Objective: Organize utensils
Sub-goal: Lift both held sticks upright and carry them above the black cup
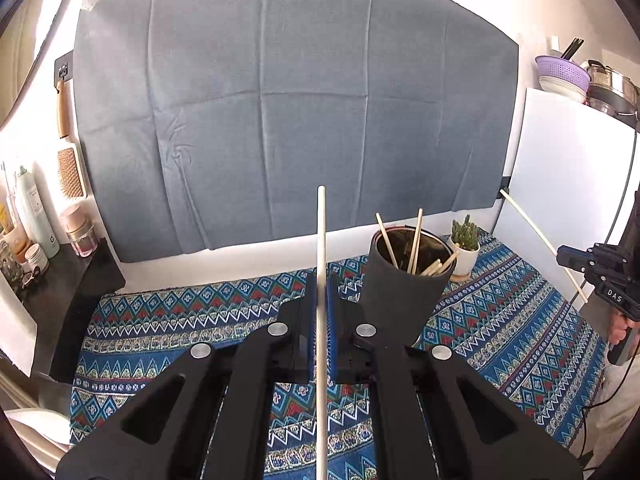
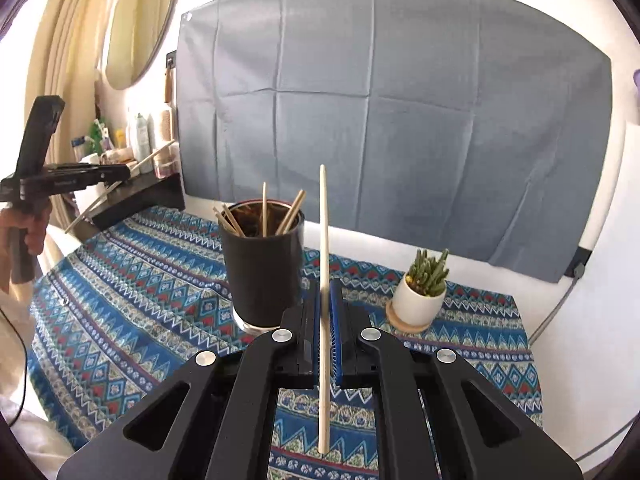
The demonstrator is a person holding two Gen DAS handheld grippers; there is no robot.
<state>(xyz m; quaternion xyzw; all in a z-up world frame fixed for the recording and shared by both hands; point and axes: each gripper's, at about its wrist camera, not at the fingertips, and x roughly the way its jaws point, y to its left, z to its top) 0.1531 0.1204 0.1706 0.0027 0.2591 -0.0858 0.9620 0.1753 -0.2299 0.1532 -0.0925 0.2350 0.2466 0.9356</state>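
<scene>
My left gripper (image 1: 321, 280) is shut on a pale wooden chopstick (image 1: 321, 236) that stands up between its blue pads. My right gripper (image 2: 327, 285) is likewise shut on a second chopstick (image 2: 324, 220), nearly upright. A black cup (image 1: 402, 276) (image 2: 264, 268) holding several chopsticks stands on the patterned cloth, ahead and to the right of the left gripper, ahead and to the left of the right one. Each gripper appears in the other's view: the right gripper (image 1: 564, 256) with its chopstick (image 1: 532, 228) at the right edge, the left gripper (image 2: 120, 174) with its chopstick (image 2: 148, 160) at the left.
A small cactus in a white pot (image 1: 465, 248) (image 2: 424, 296) sits right of the cup. A blue patterned cloth (image 1: 500, 312) (image 2: 132, 280) covers the table. A grey cloth (image 1: 280, 120) hangs on the wall behind. Bottles and jars (image 1: 32, 216) crowd a dark shelf on the left; a white cabinet (image 1: 568, 168) stands right.
</scene>
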